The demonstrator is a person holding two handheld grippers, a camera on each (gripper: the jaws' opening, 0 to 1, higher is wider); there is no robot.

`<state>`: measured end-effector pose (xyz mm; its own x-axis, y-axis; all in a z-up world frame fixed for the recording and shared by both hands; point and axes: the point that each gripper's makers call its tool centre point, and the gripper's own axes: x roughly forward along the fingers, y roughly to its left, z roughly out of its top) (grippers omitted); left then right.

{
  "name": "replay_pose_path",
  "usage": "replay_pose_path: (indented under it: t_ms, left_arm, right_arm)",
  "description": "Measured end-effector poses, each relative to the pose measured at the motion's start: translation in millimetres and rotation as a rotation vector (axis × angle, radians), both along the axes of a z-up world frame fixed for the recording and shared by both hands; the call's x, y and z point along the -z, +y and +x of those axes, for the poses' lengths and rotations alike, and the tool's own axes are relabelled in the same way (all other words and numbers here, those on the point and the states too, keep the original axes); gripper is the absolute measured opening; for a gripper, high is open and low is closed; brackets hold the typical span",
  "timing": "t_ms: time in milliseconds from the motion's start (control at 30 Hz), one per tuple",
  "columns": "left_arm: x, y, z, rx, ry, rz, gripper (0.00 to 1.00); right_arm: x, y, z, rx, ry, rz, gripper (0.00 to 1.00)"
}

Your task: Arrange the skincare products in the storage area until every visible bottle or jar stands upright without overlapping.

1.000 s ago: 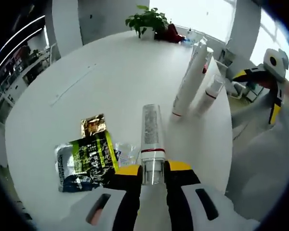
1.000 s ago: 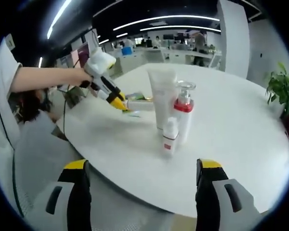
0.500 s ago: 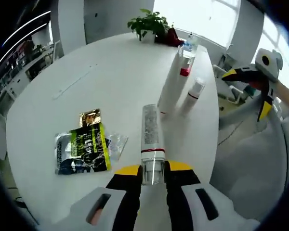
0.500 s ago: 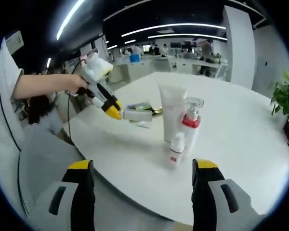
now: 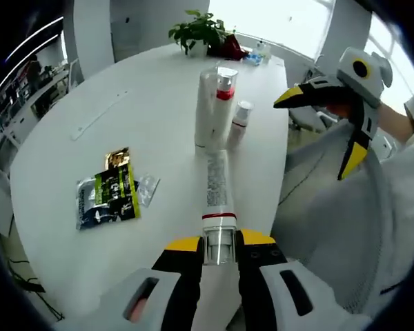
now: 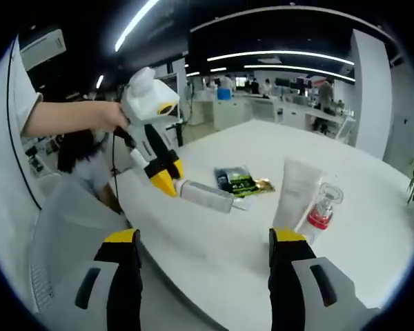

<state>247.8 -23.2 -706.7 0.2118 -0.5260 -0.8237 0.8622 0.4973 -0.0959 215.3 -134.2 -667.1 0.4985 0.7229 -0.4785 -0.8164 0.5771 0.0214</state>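
— Tube [image 5: 216, 186] first: where is it sitting?

— Left claw [image 5: 219, 243] is pinching it at the clear cap end, just below the red band; the body is pointing out flat above the white surface [image 5: 83, 165], its far end reaching toward the standing group; from the right gripper view the same tube [image 6: 205, 196] is hanging level, off the surface.

— How am I expecting it to handle?

— Light and slim, I am guessing; smooth plastic, so probably slippery; held by one end it is likely to swing, and a grip nearer the middle would be steadying it better when tipping it upright.

— And the others?

— A big white tube [image 5: 207, 110] is standing cap-down, soft-looking and matte; a pump bottle [image 5: 224, 103] with a red collar is touching or just beside it; a small bottle [image 5: 239, 118] is standing close by; all three upright.

— Right claw [image 6: 202, 243]?

— Spread wide, holding nothing, hovering off the rim.

— Anything else?

— Glossy sachets [image 5: 109, 196] are lying flat, well apart from the bottles; a potted plant [image 5: 196, 31] is sitting at the far edge.
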Motion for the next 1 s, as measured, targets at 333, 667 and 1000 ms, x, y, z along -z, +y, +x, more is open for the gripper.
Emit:
replay_pose_path:
  t_ms: [333, 667, 1000]
  left_arm:
    - [-14.0, -6, -38.0, 0.135, -0.023, 0.0, 0.24]
    - [-15.3, -17, -62.9, 0.231, -0.019, 0.003, 0.24]
    - [-26.7, -13, -71.5, 0.291, -0.033, 0.052, 0.24]
  right_arm:
    - [-3.5, 19, -10, -0.093, -0.024, -0.047, 0.68]
    - [-9.1, 41, -14, -0.215, -0.038, -0.09, 0.52]
    - [-6.7, 58, -29, -0.447, -0.023, -0.183, 0.4]
